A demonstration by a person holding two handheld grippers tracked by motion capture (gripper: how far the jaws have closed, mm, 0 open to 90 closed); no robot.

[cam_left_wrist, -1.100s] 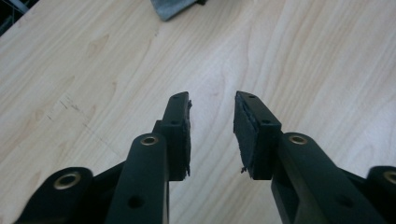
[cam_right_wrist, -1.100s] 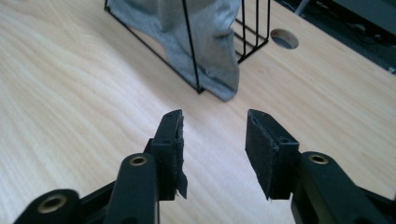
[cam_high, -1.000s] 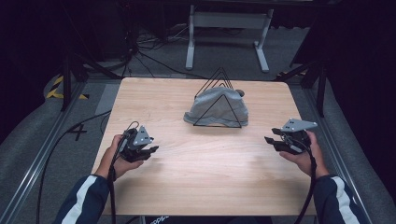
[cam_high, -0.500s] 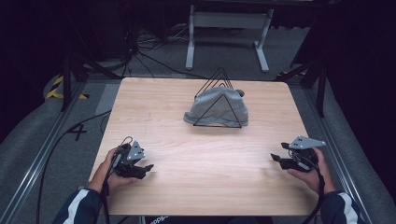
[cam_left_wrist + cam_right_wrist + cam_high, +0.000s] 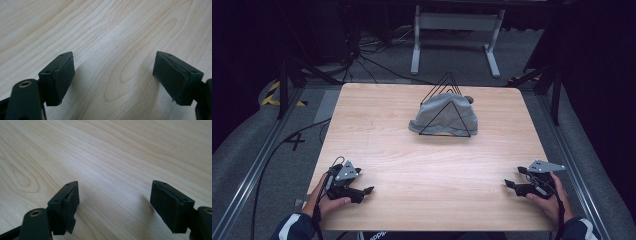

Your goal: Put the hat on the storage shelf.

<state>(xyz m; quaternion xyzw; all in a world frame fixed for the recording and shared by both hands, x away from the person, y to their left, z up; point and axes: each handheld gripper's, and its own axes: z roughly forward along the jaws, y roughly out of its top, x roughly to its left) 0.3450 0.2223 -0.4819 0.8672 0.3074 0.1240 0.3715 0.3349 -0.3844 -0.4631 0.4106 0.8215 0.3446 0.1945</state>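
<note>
Resting both grippers, left gripper (image 5: 362, 192) and right gripper (image 5: 511, 185), low over the table (image 5: 432, 165), fingers just opening wide, holding nothing; advisably keeping clear of the cloth-draped rack (image 5: 443, 116).

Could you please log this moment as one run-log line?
left gripper: jaws just opening, empty | right gripper: same | grey cloth: draped on wire rack, untouched
</note>
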